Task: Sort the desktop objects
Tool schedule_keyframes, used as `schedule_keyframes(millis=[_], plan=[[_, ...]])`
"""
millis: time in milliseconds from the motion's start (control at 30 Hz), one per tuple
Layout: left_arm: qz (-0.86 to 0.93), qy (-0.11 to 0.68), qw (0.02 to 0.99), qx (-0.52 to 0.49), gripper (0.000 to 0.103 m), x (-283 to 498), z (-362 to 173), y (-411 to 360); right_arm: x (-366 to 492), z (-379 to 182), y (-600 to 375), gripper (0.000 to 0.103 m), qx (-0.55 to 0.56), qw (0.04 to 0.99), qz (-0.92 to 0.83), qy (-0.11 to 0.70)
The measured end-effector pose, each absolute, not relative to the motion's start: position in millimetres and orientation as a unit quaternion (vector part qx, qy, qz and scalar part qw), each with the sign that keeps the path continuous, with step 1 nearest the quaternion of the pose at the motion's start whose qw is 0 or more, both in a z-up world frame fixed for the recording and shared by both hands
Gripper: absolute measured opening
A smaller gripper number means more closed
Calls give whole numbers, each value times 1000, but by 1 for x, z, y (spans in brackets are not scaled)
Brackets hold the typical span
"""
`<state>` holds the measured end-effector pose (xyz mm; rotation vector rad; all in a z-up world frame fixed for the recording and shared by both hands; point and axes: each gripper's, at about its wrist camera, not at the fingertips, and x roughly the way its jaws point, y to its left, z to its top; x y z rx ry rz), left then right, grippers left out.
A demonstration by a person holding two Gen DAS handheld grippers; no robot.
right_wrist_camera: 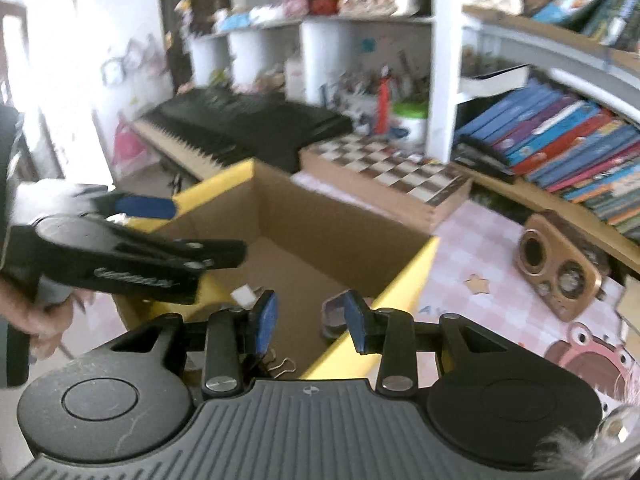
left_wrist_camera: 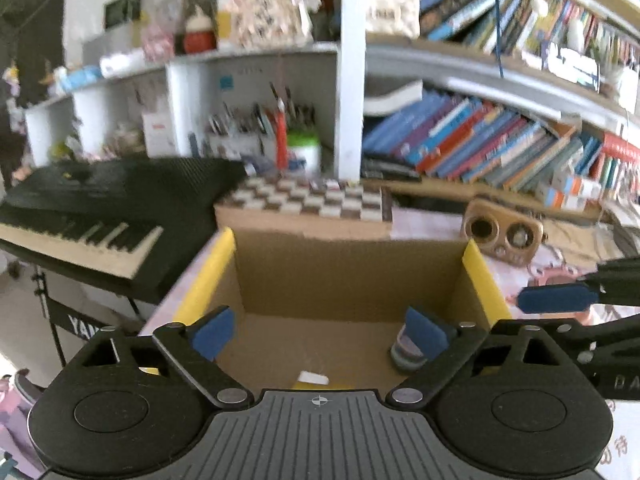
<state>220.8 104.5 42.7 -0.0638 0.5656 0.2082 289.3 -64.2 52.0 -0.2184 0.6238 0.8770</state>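
Observation:
An open cardboard box [left_wrist_camera: 352, 276] with yellow flaps stands on the desk; it also shows in the right wrist view [right_wrist_camera: 340, 232]. Inside lie a roll of tape [left_wrist_camera: 404, 354], a white eraser [left_wrist_camera: 314, 378] and binder clips [right_wrist_camera: 280, 366]; the tape [right_wrist_camera: 334, 316] and eraser [right_wrist_camera: 244, 294] show in the right wrist view too. My left gripper [left_wrist_camera: 320, 330] is open and empty over the box. My right gripper [right_wrist_camera: 310, 322] is open and empty above the box's near right edge. The right gripper's blue pad [left_wrist_camera: 556, 298] shows at the right of the left wrist view.
A wooden speaker [right_wrist_camera: 558, 268] lies on the pink checked tablecloth [right_wrist_camera: 480, 264] right of the box. A chessboard box [right_wrist_camera: 392, 180] sits behind it. A black keyboard [left_wrist_camera: 100, 216] stands to the left. Bookshelves [left_wrist_camera: 500, 144] fill the back.

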Motion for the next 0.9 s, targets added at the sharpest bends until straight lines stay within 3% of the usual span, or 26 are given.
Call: schedule_keyframes(millis=[300, 900], plan=[[131, 220, 966, -46, 97, 175, 58, 101, 265, 62, -104, 40, -48, 894, 353, 273], [113, 226, 965, -68, 97, 83, 49, 96, 181, 53, -137, 41, -17, 925, 260, 277]])
